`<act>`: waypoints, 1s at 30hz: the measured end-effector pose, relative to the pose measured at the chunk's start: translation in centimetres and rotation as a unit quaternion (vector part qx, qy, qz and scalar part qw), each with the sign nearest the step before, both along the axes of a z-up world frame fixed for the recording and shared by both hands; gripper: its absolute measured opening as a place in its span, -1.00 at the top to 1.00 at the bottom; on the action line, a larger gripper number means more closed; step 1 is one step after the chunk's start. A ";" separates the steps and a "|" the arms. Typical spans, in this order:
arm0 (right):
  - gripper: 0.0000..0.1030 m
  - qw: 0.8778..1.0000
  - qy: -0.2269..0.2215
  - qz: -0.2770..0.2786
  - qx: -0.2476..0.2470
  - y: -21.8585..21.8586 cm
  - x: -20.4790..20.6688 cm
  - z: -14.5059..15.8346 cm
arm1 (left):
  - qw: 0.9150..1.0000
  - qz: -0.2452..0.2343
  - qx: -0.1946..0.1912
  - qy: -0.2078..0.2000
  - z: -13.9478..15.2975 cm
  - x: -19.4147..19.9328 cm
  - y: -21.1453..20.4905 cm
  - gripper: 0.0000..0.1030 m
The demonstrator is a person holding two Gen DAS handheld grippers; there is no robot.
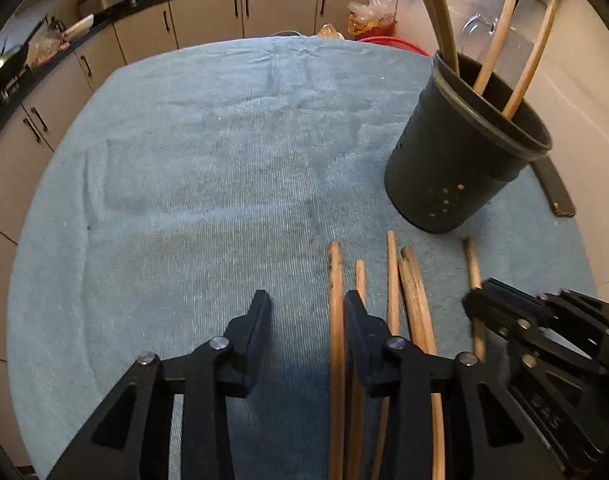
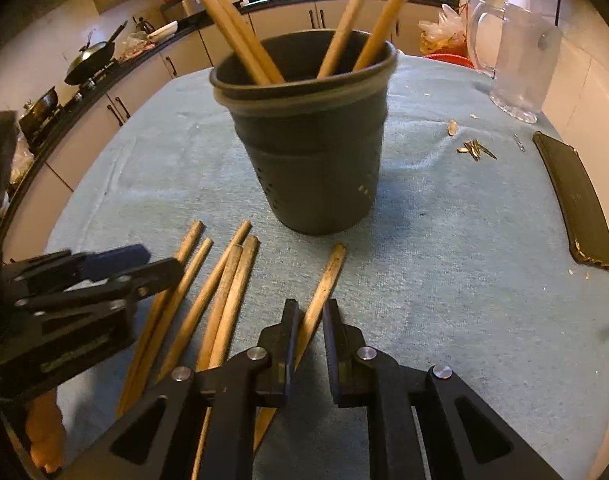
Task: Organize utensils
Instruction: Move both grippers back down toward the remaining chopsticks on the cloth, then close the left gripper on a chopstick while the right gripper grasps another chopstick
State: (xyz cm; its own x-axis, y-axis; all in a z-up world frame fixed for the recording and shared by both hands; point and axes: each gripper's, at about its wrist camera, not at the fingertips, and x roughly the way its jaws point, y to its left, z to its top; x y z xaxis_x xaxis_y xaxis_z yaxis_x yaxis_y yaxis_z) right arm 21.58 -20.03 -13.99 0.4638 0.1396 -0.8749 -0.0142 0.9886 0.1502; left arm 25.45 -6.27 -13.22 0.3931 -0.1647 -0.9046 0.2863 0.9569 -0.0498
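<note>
Surroundings: a clear glass jug (image 2: 516, 56) stands far right, a dark phone (image 2: 572, 196) lies flat at the right edge, small scraps (image 2: 474, 149) lie between jug and holder.
Holder: round dark plastic utensil holder (image 2: 308, 136), perforated low on its wall, upright on the ribbed blue cloth (image 2: 444, 240), four wooden sticks leaning inside.
Loose chopsticks: worn wooden chopsticks (image 2: 224, 292) fanned on the cloth just near the holder.
Right gripper (image 2: 309, 312): nearly closed around one separate chopstick (image 2: 324, 284); contact unclear.
Left gripper (image 1: 307, 308): wide apart, holding nothing, its right finger (image 1: 354, 312) over the pile.
</note>
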 end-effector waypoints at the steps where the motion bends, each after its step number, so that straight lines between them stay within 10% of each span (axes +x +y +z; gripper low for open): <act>1: 0.70 1.000 -0.001 -0.001 0.003 -0.2 -0.1 0.1 | 1.000 0.000 0.000 0.001 0.0 0.2 -0.1 0.34; 20: 0.66 1.000 0.017 0.004 0.004 -0.9 1.6 -0.1 | 0.998 0.029 0.050 0.001 -0.3 1.1 1.6 0.35; 30: 0.69 0.995 0.021 0.065 -0.071 -0.5 -1.7 0.1 | 0.998 0.019 0.067 -0.013 -0.2 -3.3 4.4 0.78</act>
State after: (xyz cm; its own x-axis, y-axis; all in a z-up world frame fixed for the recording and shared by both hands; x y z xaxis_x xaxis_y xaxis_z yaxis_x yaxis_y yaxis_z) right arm 19.90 -20.50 -13.91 0.4132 0.0691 -0.9080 -0.1396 0.9901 0.0118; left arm 22.10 -1.88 -13.38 0.4197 -0.0283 -0.9072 0.2497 0.9645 0.0854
